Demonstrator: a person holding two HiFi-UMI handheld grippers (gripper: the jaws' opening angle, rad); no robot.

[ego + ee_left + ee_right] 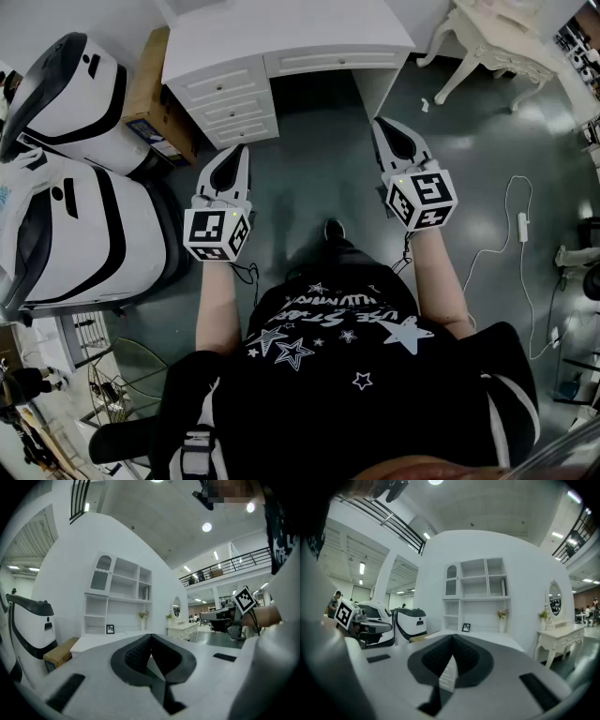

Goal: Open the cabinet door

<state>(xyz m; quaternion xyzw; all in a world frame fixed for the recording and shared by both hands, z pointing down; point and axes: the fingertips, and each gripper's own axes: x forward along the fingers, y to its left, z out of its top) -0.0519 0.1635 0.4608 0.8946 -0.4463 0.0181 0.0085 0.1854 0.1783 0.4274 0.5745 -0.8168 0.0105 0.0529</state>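
Right, we're at the approach step; nothing is touched yet. We stand back from the white desk [281, 33], with dark floor between us and its drawers [230, 98].

The left gripper [151, 637] is held level, its tongs pressed together at the tips with nothing between them. The right gripper [452, 638] is the same: tips together, empty, pointing at the desk.

We judge the target to be the arched door [451, 579] at the top left of the shelf unit [480, 592] standing on the desk. It looks closed. It sits well above the line of both grippers and well apart from them. We can't make out a handle or knob at this range.

The next move needs us to:
- close the gap to the desk
- raise one gripper to door height
- spread its tongs before reaching the door edge or handle
- find the hinge side first, since we can't tell it from here

The white machines [75, 94] and the cardboard box [150, 94] crowd our left side, so the right gripper probably has the cleaner path.
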